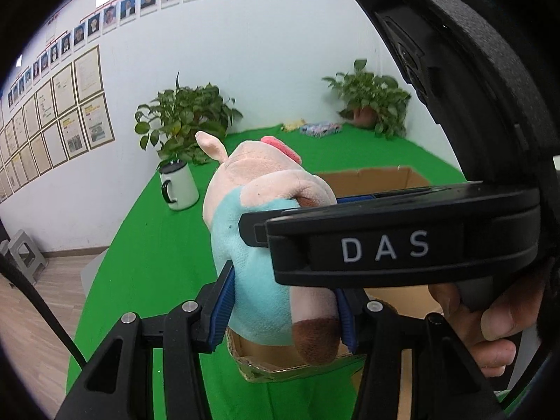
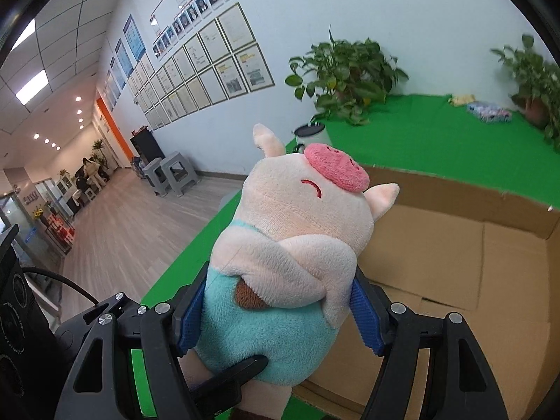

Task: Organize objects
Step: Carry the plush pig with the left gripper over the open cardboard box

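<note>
Both my left gripper (image 1: pixel 285 309) and right gripper (image 2: pixel 276 309) pinch the plush pig (image 2: pixel 290 245) above the cardboard box (image 2: pixel 455 245).

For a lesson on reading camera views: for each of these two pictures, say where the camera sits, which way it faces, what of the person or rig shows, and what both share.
Left wrist: sits on the left gripper, facing along its jaws across the green table; shows the plush pig, the right gripper's body and the person's hand.
Right wrist: sits on the right gripper, facing the wall and hallway; its jaws pinch the pig above the cardboard box.
Shared: pig, box, white mug, potted plants.
</note>
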`<state>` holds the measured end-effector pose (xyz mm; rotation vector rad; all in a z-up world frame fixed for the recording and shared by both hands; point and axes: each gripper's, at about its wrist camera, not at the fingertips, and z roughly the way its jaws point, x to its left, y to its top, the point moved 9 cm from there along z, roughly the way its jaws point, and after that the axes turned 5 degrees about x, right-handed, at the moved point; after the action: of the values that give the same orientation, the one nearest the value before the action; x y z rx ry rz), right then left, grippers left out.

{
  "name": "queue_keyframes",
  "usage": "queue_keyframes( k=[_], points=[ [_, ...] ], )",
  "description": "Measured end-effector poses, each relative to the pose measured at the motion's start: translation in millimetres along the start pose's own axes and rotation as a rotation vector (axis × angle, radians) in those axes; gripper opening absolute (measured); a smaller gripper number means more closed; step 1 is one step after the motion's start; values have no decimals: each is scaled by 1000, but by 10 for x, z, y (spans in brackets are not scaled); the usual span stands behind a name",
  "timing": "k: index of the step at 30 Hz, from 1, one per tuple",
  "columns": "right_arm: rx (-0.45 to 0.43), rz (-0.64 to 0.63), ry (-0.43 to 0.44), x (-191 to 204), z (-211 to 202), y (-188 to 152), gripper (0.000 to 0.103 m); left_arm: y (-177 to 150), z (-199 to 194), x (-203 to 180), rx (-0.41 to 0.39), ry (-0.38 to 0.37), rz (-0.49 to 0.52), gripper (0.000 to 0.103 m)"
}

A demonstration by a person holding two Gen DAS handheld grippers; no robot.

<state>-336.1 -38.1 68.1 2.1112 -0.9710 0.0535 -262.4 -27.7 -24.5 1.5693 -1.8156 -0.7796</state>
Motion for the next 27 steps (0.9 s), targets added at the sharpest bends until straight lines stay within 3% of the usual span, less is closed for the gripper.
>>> queue_keyframes(
  k=[10, 15, 18, 23, 27],
  points=[
    [140, 158, 177, -621, 1042, -439, 70, -330, 467, -120, 154, 129, 112, 48],
    [230, 188, 141, -859, 1291, -633, 74, -516, 569, -237, 241, 68, 110, 50],
    [245, 189, 122, -931, 1360, -798, 76, -555, 482, -326, 217, 72, 121, 56],
    [255, 181, 119, -981, 1449, -861, 77, -563, 219, -355, 159, 49, 93, 56],
    [244, 184, 117, -926, 1519, -784, 83, -604, 115, -223, 150, 3, 7, 56]
  ],
)
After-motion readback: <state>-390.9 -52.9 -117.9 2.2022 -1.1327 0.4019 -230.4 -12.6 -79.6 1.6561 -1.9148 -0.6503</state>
